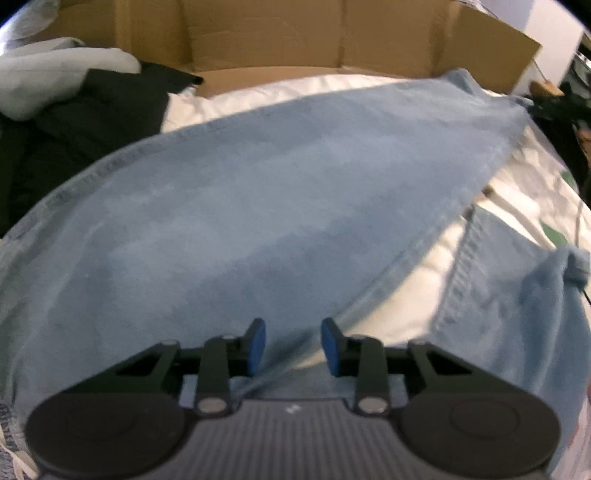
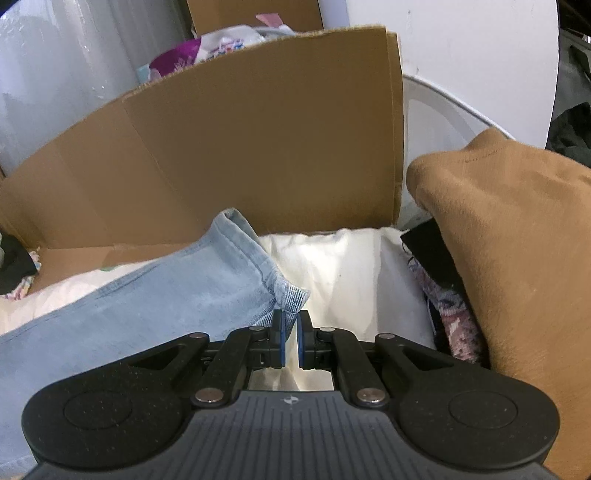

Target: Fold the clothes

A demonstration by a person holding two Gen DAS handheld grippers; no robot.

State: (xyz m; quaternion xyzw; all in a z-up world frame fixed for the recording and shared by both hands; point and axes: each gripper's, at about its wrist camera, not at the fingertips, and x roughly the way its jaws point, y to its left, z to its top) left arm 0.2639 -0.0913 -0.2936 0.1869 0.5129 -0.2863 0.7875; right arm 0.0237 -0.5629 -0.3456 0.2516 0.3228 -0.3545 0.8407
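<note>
In the left wrist view, we see the blue jeans spread over a white sheet. One long leg runs from the near left corner of the sheet up to the far right corner, where its end lies by the cardboard wall. A second part of the jeans lies by the right edge. Our left gripper points down at the cloth with its jaws partly open. A fold of denim rises between the blue pads, but the picture is blurry, so we cannot tell if they press on it. A dark cloth and a pale one sit at the far left.

In the right wrist view, our right gripper is closed tight and pinches a corner of the jeans. The leg runs from there toward the left edge. The hem stands up by the cardboard wall. A brown cloth is heaped at the right.
</note>
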